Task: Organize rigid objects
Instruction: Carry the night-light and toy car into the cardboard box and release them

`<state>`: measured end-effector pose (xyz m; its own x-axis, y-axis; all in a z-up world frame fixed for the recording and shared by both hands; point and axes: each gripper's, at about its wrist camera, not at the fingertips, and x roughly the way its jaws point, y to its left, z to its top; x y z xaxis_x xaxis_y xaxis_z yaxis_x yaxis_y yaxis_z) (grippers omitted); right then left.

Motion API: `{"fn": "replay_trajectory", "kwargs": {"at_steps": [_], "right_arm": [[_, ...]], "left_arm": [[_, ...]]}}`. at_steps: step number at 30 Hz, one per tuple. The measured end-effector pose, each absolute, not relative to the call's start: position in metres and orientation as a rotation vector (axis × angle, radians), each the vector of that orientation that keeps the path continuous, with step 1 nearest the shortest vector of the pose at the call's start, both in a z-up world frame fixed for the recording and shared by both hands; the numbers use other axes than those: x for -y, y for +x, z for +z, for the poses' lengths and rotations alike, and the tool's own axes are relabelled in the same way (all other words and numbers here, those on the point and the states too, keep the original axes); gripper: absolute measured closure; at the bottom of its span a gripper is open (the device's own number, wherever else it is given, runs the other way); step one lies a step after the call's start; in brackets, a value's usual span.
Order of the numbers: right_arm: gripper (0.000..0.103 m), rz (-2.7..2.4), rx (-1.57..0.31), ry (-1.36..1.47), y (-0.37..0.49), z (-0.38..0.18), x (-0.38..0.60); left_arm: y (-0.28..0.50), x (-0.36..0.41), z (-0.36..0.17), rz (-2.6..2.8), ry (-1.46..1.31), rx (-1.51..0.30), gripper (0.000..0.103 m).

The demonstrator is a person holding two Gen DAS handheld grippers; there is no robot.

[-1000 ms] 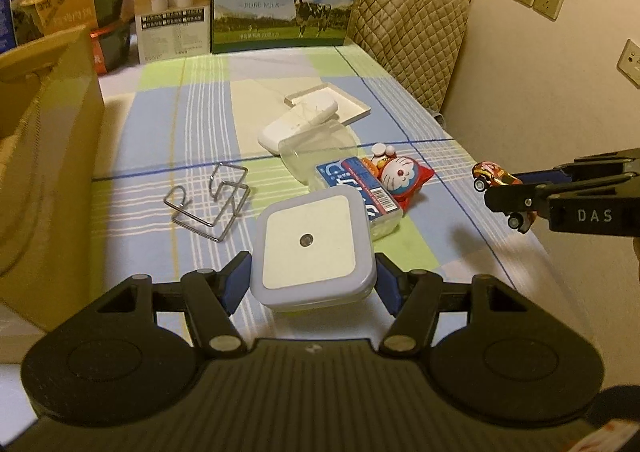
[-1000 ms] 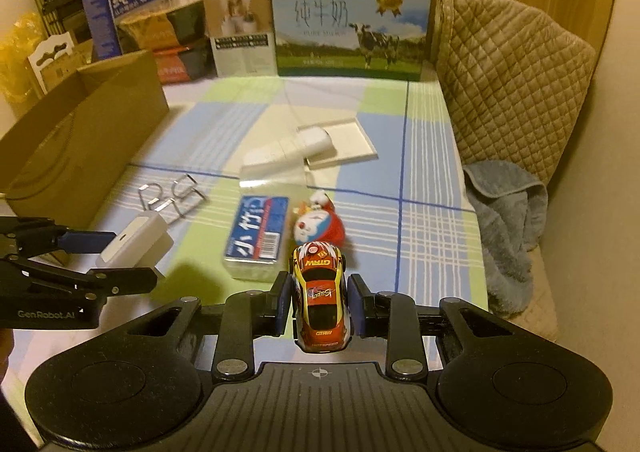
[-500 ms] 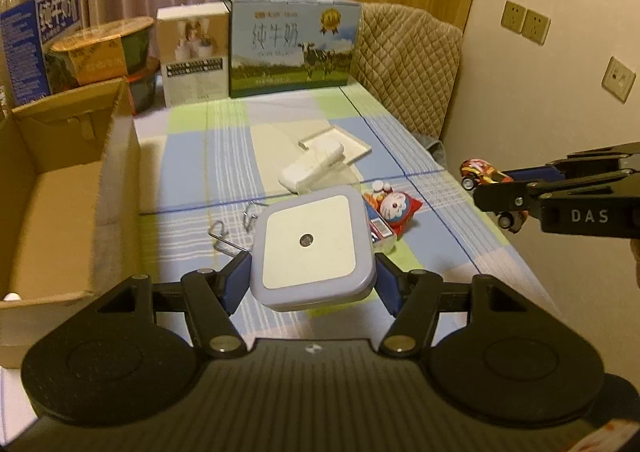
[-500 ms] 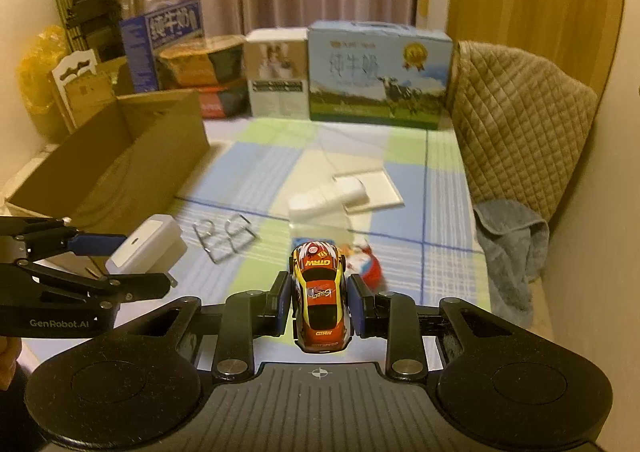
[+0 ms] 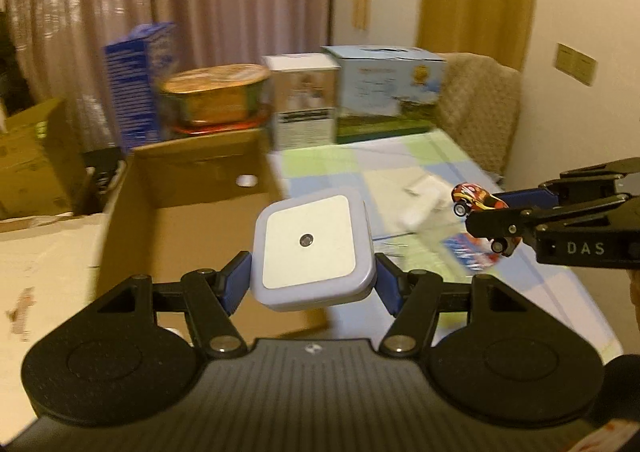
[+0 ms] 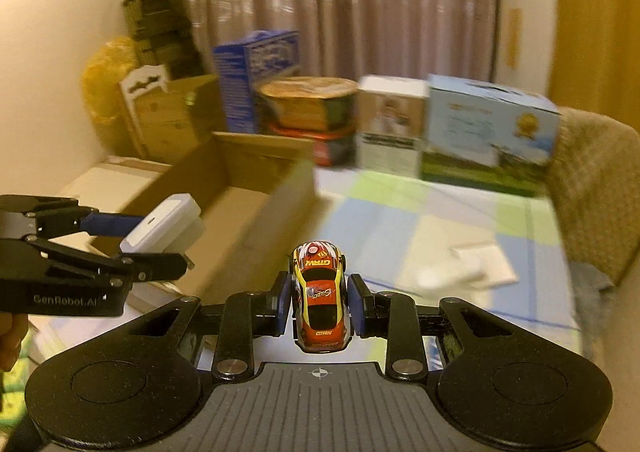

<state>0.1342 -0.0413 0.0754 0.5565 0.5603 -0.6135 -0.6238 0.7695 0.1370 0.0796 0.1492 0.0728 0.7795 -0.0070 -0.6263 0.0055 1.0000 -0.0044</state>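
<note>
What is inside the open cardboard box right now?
The cardboard box shows a bare brown floor and one small white thing near its far wall. Its near part is covered by the night light and left gripper.

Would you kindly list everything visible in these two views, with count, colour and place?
night light: 1, white and lilac, in left gripper
toy car: 1, red and yellow, in right gripper
cardboard box: 1, brown, open, left on table
table: 1, checked cloth
milk carton: 1, blue and green, far edge
round tin: 1, gold, behind the box
curtain: 1, brownish, back wall
left gripper: 1, black, shut on night light
right gripper: 1, black, shut on toy car
</note>
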Motion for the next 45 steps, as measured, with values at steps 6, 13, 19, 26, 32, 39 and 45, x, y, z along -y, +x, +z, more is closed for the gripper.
{"fn": "replay_trajectory", "kwargs": {"at_steps": [6, 13, 19, 26, 32, 39, 45], "right_arm": [[0.076, 0.79, -0.711, -0.115, 0.141, 0.069, -0.031], [0.076, 0.83, -0.756, -0.141, 0.15, 0.047, -0.087], [0.076, 0.831, -0.788, -0.145, 0.159, 0.032, -0.107], [0.076, 0.82, -0.813, -0.15, 0.166, 0.019, -0.112], [0.076, 0.815, -0.816, -0.144, 0.168, 0.017, -0.11], [0.076, 0.81, -0.823, -0.119, 0.17, 0.018, -0.107], [0.076, 0.809, -0.821, -0.087, 0.175, 0.015, -0.109]], "left_arm": [[0.079, -0.213, 0.076, 0.07, 0.041, -0.701, 0.043], [0.088, -0.257, 0.06, 0.103, 0.03, -0.737, 0.043], [0.096, -0.27, 0.043, 0.093, 0.017, -0.764, 0.043], [0.108, -0.272, 0.031, 0.085, 0.012, -0.782, 0.042], [0.105, -0.279, 0.037, 0.111, -0.023, -0.761, 0.038], [0.091, -0.286, 0.044, 0.144, -0.056, -0.735, 0.038], [0.085, -0.287, 0.045, 0.148, -0.083, -0.723, 0.038]]}}
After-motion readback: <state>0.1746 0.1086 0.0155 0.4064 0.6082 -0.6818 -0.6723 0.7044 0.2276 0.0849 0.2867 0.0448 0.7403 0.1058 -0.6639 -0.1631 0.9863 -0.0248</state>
